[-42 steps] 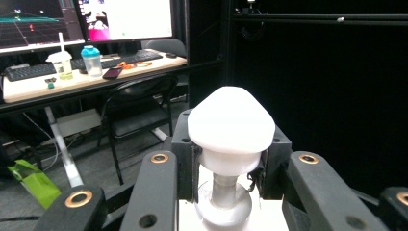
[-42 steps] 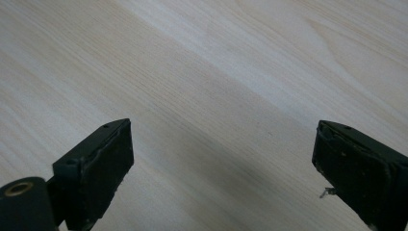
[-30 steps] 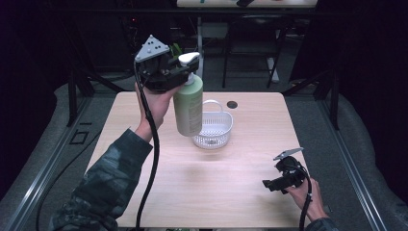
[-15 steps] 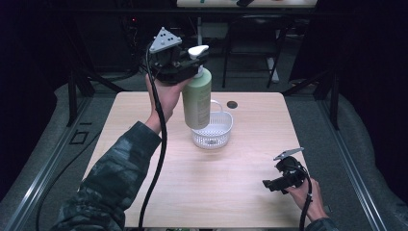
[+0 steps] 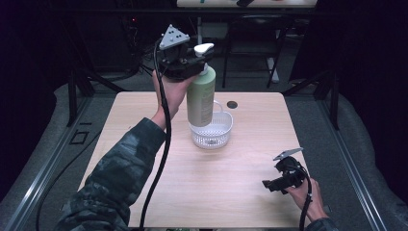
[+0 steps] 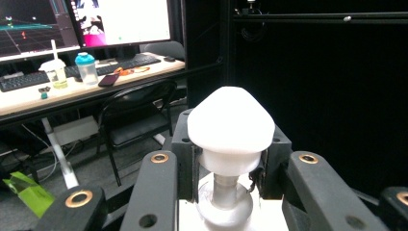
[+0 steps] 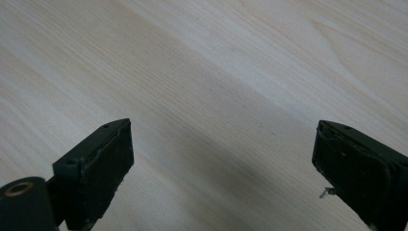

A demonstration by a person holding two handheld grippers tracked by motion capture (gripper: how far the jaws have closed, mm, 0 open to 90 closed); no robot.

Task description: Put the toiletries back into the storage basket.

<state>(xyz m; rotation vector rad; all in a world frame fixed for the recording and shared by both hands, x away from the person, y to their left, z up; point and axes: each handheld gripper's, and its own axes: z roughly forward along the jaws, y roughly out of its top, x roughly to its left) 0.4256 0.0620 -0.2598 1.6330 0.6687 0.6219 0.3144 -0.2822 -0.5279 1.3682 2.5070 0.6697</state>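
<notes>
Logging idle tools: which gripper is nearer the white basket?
Left. The left gripper holds the green pump bottle upright just above the white basket; the right gripper sits open near the table's front right.

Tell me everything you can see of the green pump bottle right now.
The green pump bottle is a tall, matte sage-green cylinder, plastic by its look, with a white pump head on a narrow neck. The left tool is shut on that neck, holding it upright in the air. Its base hangs over the white basket; contact cannot be told.
</notes>
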